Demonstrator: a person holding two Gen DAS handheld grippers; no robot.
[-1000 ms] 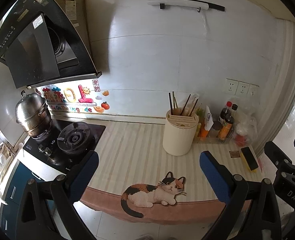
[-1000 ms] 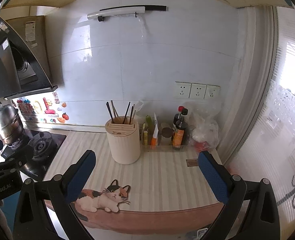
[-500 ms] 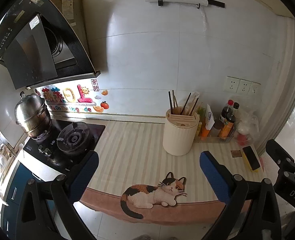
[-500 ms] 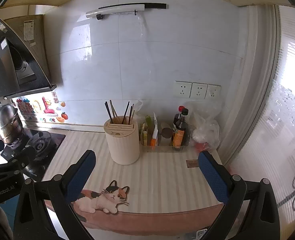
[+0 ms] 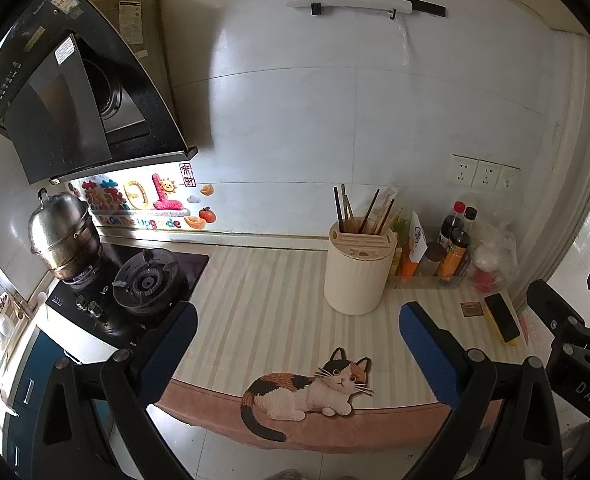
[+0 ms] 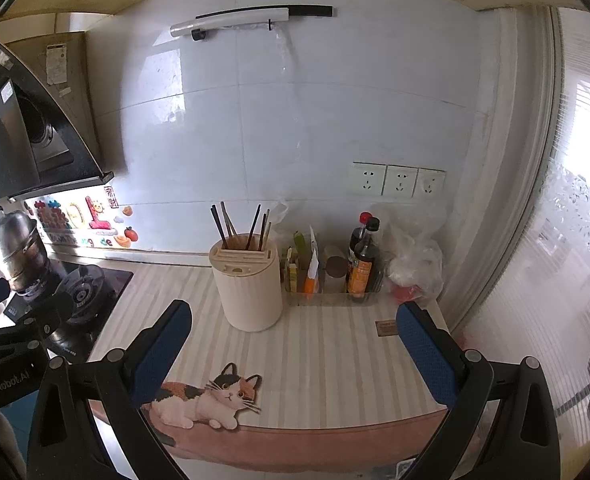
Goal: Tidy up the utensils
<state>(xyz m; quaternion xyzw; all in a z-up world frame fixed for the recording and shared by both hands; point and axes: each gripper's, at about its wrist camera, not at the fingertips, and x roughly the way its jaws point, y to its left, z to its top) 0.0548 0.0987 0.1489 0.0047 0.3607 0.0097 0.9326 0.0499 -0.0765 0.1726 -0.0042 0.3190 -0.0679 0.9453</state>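
Note:
A cream utensil holder (image 5: 357, 270) stands on the striped counter, with several dark and wooden chopsticks (image 5: 365, 212) upright in its back slot. It also shows in the right wrist view (image 6: 249, 286), chopsticks (image 6: 241, 224) included. My left gripper (image 5: 297, 344) is open and empty, held in front of the counter edge, well short of the holder. My right gripper (image 6: 293, 346) is open and empty too, at the same distance. Each gripper shows at the edge of the other's view.
A clear tray of sauce bottles and packets (image 6: 335, 272) stands right of the holder, a plastic bag (image 6: 415, 256) beyond it. A gas hob (image 5: 147, 280) with a steel pot (image 5: 61, 236) is at the left. A phone (image 5: 501, 322) lies near the right edge. A cat mat (image 5: 311, 392) covers the front edge.
Both views have shifted only slightly; the grippers stay open and at about the same distance from the counter.

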